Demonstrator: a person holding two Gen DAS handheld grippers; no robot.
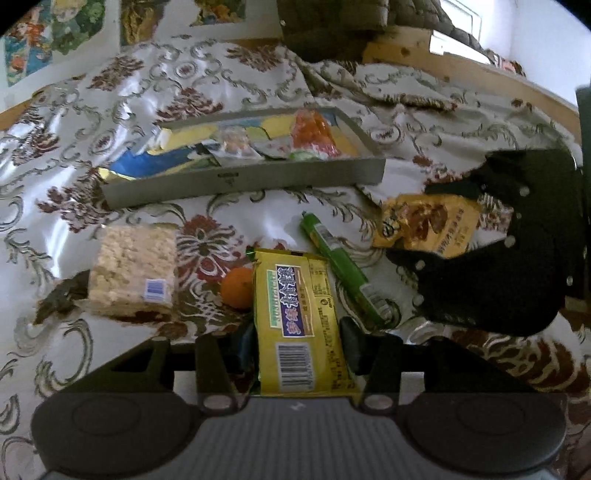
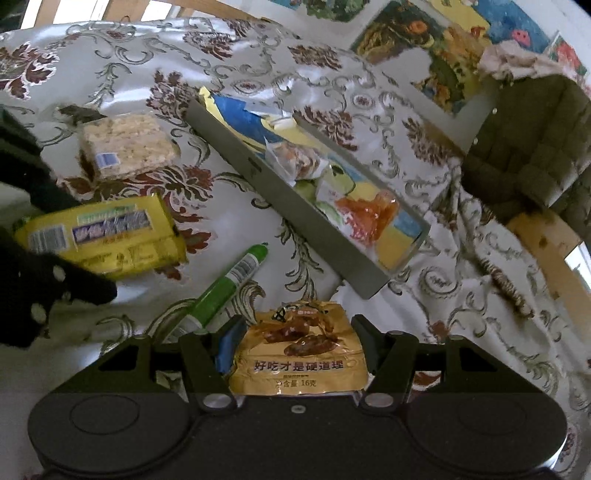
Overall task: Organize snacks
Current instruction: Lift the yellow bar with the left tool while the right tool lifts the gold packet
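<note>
A grey tray (image 1: 243,181) (image 2: 280,206) holds several snack packets on a floral cloth. My left gripper (image 1: 297,345) straddles a yellow biscuit pack (image 1: 299,325) (image 2: 107,236), with its fingers on both sides of the pack. My right gripper (image 2: 295,347) straddles a golden snack pouch (image 2: 299,350) (image 1: 428,225), with its fingers beside the pouch. A green stick pack (image 1: 340,266) (image 2: 225,288), a rice crisp block (image 1: 133,273) (image 2: 125,144) and an orange ball (image 1: 238,288) lie on the cloth.
A wooden bed frame (image 1: 480,74) runs along the far edge. A dark quilted jacket (image 2: 528,155) lies at the right. Colourful posters (image 1: 55,33) line the wall behind.
</note>
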